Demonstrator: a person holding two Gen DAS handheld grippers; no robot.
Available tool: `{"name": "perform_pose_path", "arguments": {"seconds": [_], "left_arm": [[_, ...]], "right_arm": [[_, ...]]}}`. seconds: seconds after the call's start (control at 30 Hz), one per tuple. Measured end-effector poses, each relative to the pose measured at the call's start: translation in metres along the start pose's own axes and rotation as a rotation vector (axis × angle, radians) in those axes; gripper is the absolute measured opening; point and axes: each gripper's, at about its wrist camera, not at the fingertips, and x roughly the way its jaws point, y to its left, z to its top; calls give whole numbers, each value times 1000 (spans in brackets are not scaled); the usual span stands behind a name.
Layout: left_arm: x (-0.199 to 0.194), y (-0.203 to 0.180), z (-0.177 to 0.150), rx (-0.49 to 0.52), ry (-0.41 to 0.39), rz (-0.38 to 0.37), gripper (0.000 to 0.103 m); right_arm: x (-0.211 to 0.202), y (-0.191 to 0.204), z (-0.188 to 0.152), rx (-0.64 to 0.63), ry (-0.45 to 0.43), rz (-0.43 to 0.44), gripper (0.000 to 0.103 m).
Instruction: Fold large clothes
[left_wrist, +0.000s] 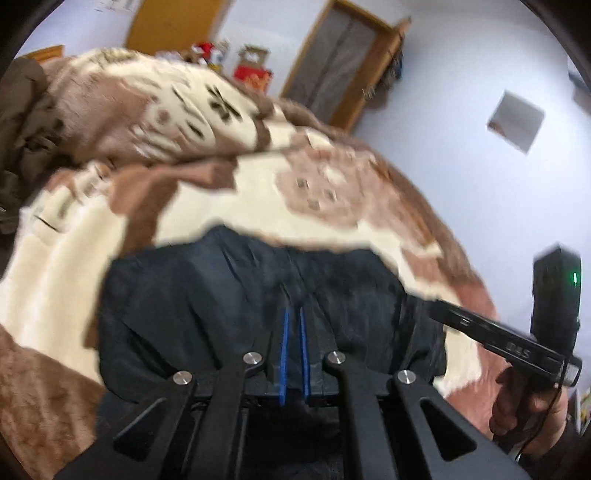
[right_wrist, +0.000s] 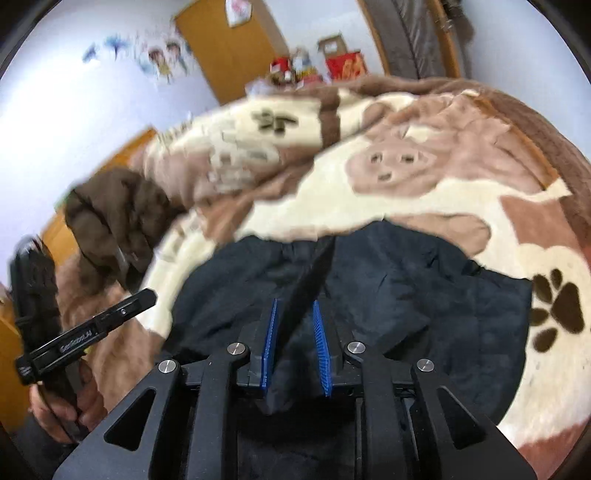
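Black fabric of the large garment (left_wrist: 229, 295) fills the lower centre over the plush blanket (left_wrist: 74, 258), spread flat for folding; the left gripper (left_wrist: 293, 317) is pinched shut on a fold, while the right gripper (right_wrist: 295, 314) stands partly parted around a loose strip.

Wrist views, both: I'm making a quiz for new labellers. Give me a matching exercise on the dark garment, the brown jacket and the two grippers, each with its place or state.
1 dark garment
2 brown jacket
3 left gripper
4 right gripper

a jaws apart, dark cloth between them
b jaws shut
c bunched up at the blanket's edge
d spread out on the blanket

Pairs: 1-d, 2-c, 3-b, 4-a
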Motion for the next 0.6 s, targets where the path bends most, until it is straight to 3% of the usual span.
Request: {"name": "perform_pose_path", "arguments": {"seconds": [0.17, 0.2, 0.33, 0.43, 0.6], "left_arm": [[54, 16, -75, -14, 167, 41, 6], [64, 24, -86, -39, 187, 41, 6], [69, 40, -96, -146, 175, 2, 6], [65, 35, -93, -104, 185, 24, 6], [47, 19, -90, -70, 186, 37, 7]], "right_arm": [[64, -37, -75, 64, 209, -83, 20], [69, -43, -83, 79, 218, -75, 20], [69, -46, -95, 76, 200, -70, 20], [56, -38, -89, 53, 195, -81, 20], [-2, -21, -67, 36, 27, -63, 20]]}}
